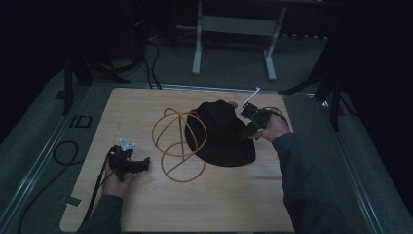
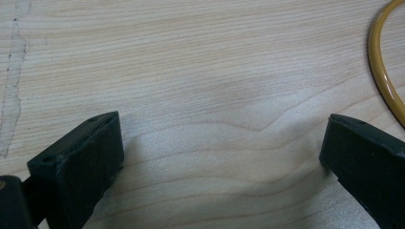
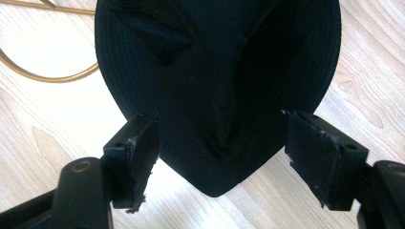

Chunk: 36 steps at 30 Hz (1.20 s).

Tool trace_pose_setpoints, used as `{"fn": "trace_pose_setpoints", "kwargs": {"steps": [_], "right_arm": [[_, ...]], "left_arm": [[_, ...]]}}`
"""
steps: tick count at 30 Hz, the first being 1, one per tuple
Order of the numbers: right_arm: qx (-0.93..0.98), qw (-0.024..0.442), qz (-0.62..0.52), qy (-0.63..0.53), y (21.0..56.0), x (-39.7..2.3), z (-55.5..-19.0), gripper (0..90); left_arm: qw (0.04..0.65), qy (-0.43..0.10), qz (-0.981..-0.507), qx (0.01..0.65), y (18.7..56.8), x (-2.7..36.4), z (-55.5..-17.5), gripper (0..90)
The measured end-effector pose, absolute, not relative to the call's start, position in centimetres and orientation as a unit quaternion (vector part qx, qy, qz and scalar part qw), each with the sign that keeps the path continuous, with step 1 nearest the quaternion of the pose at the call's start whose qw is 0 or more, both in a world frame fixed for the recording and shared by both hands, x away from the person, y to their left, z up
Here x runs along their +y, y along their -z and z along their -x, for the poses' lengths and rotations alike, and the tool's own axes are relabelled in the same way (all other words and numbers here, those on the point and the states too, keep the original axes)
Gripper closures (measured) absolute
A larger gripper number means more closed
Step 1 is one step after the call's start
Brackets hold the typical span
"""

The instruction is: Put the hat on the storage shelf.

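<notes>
Both grippers' jaws gape wide, empty: right gripper [image 3: 219, 157] straddles the black hat [image 3: 219, 71], left gripper [image 2: 219, 157] over bare table [image 2: 191, 71].

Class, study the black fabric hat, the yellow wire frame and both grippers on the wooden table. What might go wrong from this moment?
1. The right gripper is open astride the black fabric hat; closing might pinch only a loose fold, which could slip.
2. The hat's brim lies against the yellow wire frame, so lifting may drag it.
3. The left gripper, open over the wooden table, steadies nothing.
</notes>
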State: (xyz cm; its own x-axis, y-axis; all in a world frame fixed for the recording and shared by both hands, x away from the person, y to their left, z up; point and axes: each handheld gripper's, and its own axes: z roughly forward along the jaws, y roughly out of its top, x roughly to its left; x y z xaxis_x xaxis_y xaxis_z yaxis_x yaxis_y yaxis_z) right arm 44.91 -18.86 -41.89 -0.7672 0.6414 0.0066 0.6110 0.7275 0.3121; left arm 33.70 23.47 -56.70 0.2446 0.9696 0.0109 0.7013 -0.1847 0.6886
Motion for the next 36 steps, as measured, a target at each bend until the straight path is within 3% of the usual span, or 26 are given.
{"fn": "trace_pose_setpoints", "kwargs": {"steps": [8,22,29,36], "right_arm": [[0.931,0.043,-0.337,-0.131,42.6,-17.7,-46.2,25.8],[0.929,0.009,-0.347,-0.126,44.5,-16.2,-48.4,42.5],[0.924,-0.012,-0.357,-0.134,44.9,-16.0,-49.2,61.3],[0.927,-0.004,-0.354,-0.127,45.0,-15.8,-49.3,79.3]], "left_arm": [[0.289,-0.232,-0.734,0.569,56.7,23.5,-33.7,1.3],[0.289,-0.231,-0.736,0.567,56.7,23.4,-33.7,1.3],[0.289,-0.231,-0.736,0.567,56.7,23.4,-33.7,1.2],[0.289,-0.231,-0.736,0.567,56.7,23.4,-33.7,1.3]]}}
